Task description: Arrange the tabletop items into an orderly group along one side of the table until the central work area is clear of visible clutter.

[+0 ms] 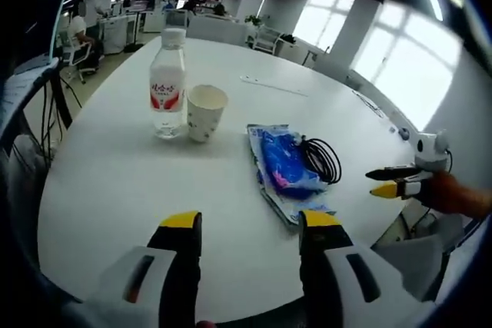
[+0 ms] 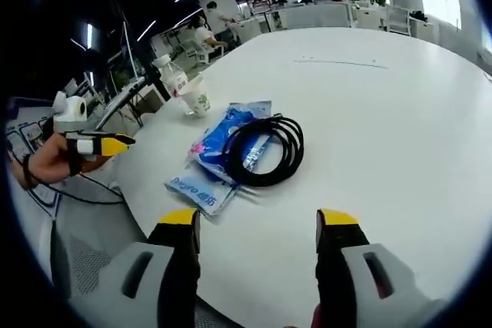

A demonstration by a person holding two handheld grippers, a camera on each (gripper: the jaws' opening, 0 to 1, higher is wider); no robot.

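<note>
A clear water bottle [image 1: 167, 82] with a red label stands on the white round table [image 1: 115, 182], and a white paper cup [image 1: 205, 111] stands just right of it. A blue plastic packet [image 1: 281, 167] lies at the middle with a coiled black cable [image 1: 321, 159] at its right edge. My left gripper [image 1: 250, 228] is open above the near table edge, nothing between its jaws. In the right gripper view the cable [image 2: 263, 150] lies on the packet [image 2: 223, 155], with the bottle [image 2: 172, 76] and cup [image 2: 197, 95] beyond. My right gripper [image 2: 258, 224] is open and empty.
The other gripper [image 1: 396, 182] comes in from the right at the table edge, held by a hand. A thin white strip [image 1: 273, 85] lies on the far part of the table. Office desks, chairs and people sit beyond [image 1: 81, 32]. Cables hang left of the table.
</note>
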